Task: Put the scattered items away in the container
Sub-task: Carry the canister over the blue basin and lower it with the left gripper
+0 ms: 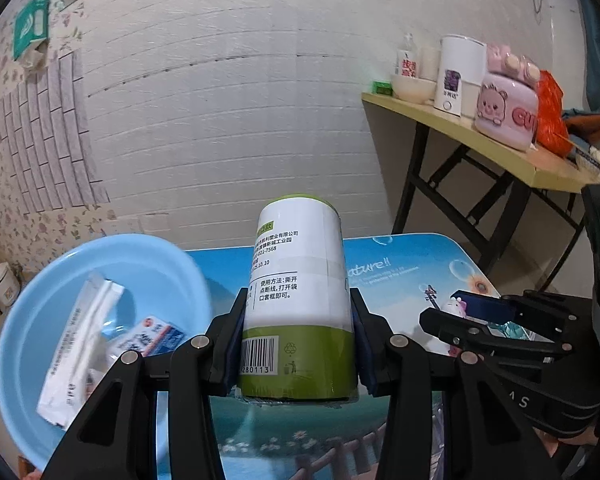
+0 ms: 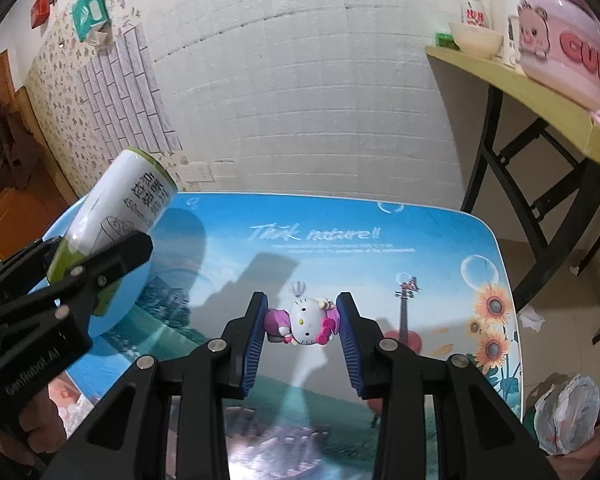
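Green-and-white, the cylindrical roll [image 1: 298, 300] with a barcode and Chinese print stands nearly upright between the blue pads of the left gripper [image 1: 298, 344], which is clenched on its lower green band and holds it clear of the table [image 1: 400, 264], whose top bears a printed sky-and-sunflower scene. From the left wrist view, the light blue basin [image 1: 40, 320] sits at about nine o'clock from the roll, touching the table's left end, and inside it lie a long white packet [image 1: 80, 344] and a small blue-and-white box [image 1: 156, 338], the box just beside the packet. At three o'clock from the roll the right gripper [image 1: 476, 312] shows, gripping something small whose pink and white edge peeks out (only partly visible from this side). The right wrist view settles it: the right gripper [image 2: 302, 320] is clamped on a white cat figurine [image 2: 306, 322] with a pink bow and purple dress, lying sideways between the ribbed blue pads, lifted above the table. There the roll appears tilted at ten o'clock in the left gripper. Behind, at one o'clock, a yellow side table [image 1: 480, 136] with black legs carries a pink bear-printed container [image 1: 504, 114], a white appliance [image 1: 458, 76], a bowl [image 1: 412, 88] and a bottle [image 1: 408, 58]
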`<action>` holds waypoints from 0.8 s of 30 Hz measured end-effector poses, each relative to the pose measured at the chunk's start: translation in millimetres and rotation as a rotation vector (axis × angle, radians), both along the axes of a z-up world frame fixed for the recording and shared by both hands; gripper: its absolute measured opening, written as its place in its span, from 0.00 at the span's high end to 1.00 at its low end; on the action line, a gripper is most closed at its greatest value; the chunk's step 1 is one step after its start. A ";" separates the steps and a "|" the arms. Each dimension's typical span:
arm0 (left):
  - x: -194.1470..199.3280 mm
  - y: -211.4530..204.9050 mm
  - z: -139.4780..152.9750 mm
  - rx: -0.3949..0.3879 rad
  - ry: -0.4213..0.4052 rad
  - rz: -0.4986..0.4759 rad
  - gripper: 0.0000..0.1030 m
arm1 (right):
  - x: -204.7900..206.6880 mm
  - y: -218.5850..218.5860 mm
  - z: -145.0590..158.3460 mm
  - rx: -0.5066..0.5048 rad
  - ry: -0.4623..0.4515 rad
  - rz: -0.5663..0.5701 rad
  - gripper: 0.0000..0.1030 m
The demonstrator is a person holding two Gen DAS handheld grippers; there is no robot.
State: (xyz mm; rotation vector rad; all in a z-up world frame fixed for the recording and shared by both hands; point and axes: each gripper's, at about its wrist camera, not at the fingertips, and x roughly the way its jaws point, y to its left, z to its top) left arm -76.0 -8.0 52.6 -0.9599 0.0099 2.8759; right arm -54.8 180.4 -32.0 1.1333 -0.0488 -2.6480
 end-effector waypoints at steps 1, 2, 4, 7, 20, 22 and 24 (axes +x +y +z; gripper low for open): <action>2.4 -5.4 2.4 0.007 0.002 0.007 0.58 | 1.5 -4.0 1.9 0.003 0.003 0.004 0.65; 4.6 -9.1 4.3 0.009 0.006 0.015 0.58 | 2.6 -8.3 4.0 0.007 0.006 0.009 0.65; 9.9 -16.7 8.0 0.008 0.014 0.028 0.58 | 4.9 -18.7 7.6 0.009 0.014 0.018 0.65; 15.9 -29.4 12.6 0.011 0.024 0.043 0.58 | 8.5 -31.1 14.0 0.003 0.029 0.036 0.65; 32.8 -88.0 38.2 -0.013 0.068 0.111 0.58 | 9.7 -81.1 35.4 -0.020 0.078 0.110 0.65; 34.8 -99.1 38.0 -0.014 0.061 0.121 0.58 | 10.1 -90.2 36.7 -0.021 0.079 0.127 0.65; 35.7 -111.1 36.6 -0.004 0.051 0.136 0.58 | 13.7 -99.2 38.3 -0.020 0.082 0.146 0.65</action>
